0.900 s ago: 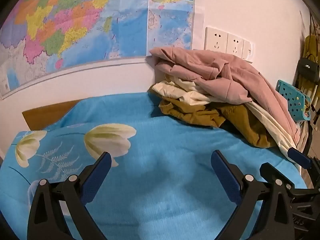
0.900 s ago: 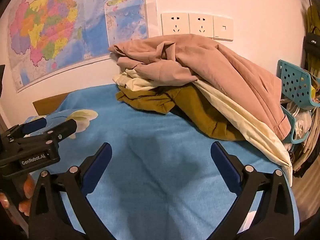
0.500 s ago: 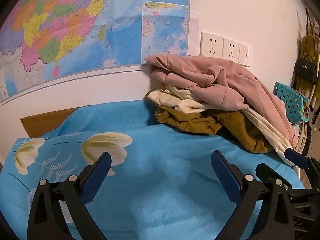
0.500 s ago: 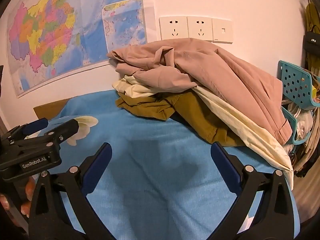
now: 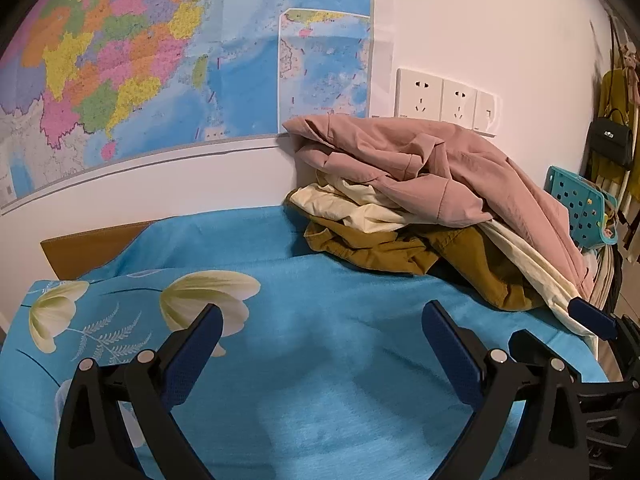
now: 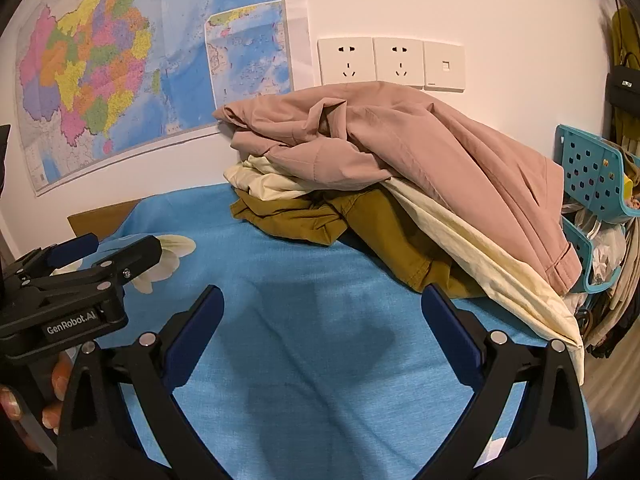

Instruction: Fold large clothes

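The clothes sit in a heap at the back of the blue surface (image 6: pixel 304 320), right against the wall. The pink one (image 6: pixel 420 148) is on top, a cream one (image 6: pixel 480 248) is under it, and a brown one (image 6: pixel 384 232) is at the bottom. They look soft, floppy and light, so they will droop and slide when lifted. The left tool (image 5: pixel 320 332) and the right tool (image 6: pixel 320 312) are both spread wide and hold nothing. A good spot to pinch is probably the pink one's near edge or hem.
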Motion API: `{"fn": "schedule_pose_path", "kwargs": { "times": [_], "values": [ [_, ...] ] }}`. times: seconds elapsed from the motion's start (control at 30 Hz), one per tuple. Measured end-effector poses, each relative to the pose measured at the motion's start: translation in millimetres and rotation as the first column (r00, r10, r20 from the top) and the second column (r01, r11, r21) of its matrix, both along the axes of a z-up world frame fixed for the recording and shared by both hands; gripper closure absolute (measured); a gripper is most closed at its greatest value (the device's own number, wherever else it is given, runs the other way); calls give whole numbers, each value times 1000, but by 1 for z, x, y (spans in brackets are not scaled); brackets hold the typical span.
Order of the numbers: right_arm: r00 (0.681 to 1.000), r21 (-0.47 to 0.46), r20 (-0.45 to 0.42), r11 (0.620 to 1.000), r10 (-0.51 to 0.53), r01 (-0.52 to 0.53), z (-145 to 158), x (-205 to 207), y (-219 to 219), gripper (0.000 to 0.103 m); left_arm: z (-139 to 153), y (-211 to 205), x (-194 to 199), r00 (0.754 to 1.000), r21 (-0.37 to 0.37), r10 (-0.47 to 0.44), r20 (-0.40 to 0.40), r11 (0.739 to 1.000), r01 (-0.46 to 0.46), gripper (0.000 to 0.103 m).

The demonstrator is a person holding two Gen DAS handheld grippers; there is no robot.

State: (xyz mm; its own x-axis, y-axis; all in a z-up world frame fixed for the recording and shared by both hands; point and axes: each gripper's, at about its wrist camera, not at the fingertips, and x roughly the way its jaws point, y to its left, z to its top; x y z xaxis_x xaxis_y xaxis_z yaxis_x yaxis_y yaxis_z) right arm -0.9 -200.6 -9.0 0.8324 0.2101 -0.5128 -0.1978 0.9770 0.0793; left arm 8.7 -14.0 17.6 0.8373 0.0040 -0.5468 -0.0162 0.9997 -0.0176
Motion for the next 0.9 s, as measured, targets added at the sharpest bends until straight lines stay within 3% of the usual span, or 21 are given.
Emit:
{"fn": "schedule_pose_path", "kwargs": {
  "times": [0.9],
  "values": [
    [1000,4,17,1000,2,-2,6,-1,-6,6,4,-9,-3,1000,13,-10,23,1000,10,7]
  ]
}}
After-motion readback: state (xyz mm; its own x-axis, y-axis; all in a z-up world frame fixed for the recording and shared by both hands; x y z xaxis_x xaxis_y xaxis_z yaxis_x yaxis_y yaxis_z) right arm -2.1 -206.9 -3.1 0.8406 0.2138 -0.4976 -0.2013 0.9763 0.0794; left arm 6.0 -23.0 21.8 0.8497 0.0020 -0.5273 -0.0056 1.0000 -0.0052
